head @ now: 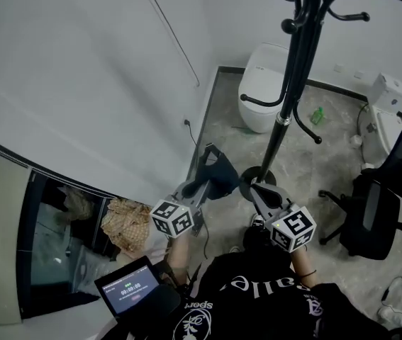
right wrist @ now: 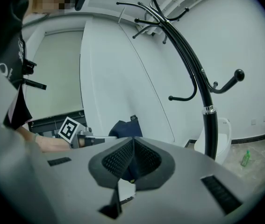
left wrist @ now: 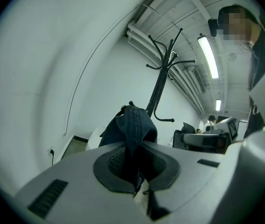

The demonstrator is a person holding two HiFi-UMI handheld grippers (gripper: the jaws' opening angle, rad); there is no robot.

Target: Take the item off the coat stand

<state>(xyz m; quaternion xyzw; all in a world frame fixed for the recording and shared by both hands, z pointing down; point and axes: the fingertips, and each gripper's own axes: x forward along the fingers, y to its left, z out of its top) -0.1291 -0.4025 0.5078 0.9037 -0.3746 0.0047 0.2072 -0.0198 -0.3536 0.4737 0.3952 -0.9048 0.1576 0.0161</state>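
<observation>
On our left gripper [left wrist: 133, 149] the jaws are clamping the dark blue cap [left wrist: 130, 125], with its fabric bunching up between them. On our right gripper [right wrist: 133, 141] the jaws are pressing together just beside the cap. We are holding it clear of the coat stand [head: 293, 62], near the pole.

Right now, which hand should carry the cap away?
Left. The left gripper is clamped on the dark cap, already off the coat stand. The right gripper is shut and holds nothing.
</observation>
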